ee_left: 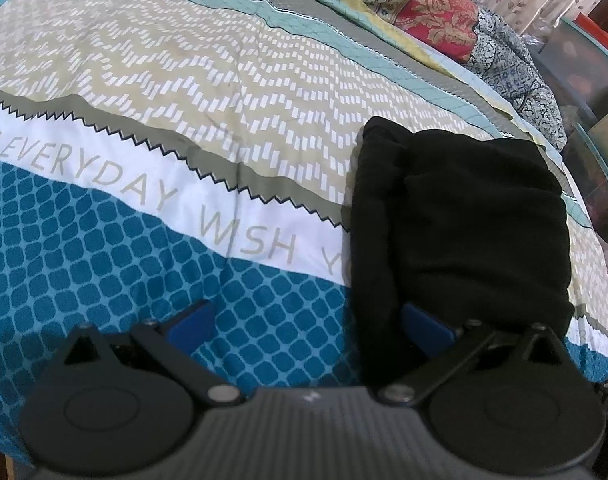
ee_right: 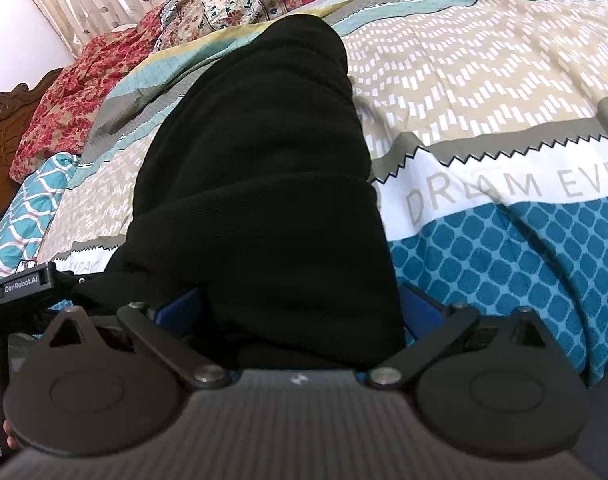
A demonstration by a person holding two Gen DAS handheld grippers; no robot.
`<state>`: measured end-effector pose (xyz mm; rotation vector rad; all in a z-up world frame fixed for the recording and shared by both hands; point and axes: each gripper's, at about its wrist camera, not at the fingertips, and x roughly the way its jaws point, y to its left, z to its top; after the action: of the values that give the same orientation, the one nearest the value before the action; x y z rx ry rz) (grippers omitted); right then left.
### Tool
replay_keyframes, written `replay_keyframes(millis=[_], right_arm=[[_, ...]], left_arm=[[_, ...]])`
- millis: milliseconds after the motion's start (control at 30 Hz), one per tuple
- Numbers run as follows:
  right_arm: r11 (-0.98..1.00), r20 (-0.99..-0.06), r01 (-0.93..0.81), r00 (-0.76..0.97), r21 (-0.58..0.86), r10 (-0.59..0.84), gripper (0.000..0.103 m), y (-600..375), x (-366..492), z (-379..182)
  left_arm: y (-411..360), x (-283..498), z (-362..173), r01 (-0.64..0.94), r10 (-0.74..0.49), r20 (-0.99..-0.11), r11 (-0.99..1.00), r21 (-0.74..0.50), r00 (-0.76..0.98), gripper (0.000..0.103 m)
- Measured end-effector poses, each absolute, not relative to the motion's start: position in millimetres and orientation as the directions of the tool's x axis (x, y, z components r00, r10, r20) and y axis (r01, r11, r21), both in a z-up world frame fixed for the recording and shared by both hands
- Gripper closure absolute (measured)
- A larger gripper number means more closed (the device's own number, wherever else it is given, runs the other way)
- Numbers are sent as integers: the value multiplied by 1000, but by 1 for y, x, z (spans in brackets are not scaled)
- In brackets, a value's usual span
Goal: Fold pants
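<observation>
1. The bed [ee_left: 184,92] is the largest thing; a printed cover is spread on it, with a beige zigzag band, a white band with grey letters, and a blue band of rounded squares.
2. The black pants [ee_left: 460,216] lie on this bed as a folded, thick bundle. In the left wrist view they cross the beige, white and blue bands on the right part of the bed, close to its edge. In the right wrist view the same pants [ee_right: 264,184] fill the middle and reach up toward the far side of the bed.
3. A heap of flowered cloths [ee_right: 116,64] in red and cream lies on the far part of the bed, beyond the pants.
4. The right gripper [ee_right: 304,312] is at the near end of the pants. Its jaws stand wide, one blue pad on each side of the bundle, and I cannot see the pads pressing on the cloth.
5. The left gripper [ee_left: 308,320] is over the blue band of the bed, just beside the near end of the pants. Its jaws are wide too; the right blue pad [ee_left: 424,322] is in front of the black cloth, the left pad is over the bare cover.
</observation>
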<state>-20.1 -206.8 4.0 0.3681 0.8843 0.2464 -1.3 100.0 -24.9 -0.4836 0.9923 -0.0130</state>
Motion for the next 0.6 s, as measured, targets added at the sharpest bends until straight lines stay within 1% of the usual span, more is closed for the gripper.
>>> replay_keyframes(millis=[167,467,600], right_arm=[[908,-702,-60,613,414,361,0,-208,-21,4],[905,-698,-62,616,421,366,0,-208,-23,4],[905,-697,-62,616,422,367,0,-208,-23,4]], left_arm=[[101,-3,-24,-203,-236,-795,890,-407,559,0],[114,-8,-25,-191,-298,-754,854,-485,585,0],[113,-8,-25,-191,-292,-756,856,-479,586,0]])
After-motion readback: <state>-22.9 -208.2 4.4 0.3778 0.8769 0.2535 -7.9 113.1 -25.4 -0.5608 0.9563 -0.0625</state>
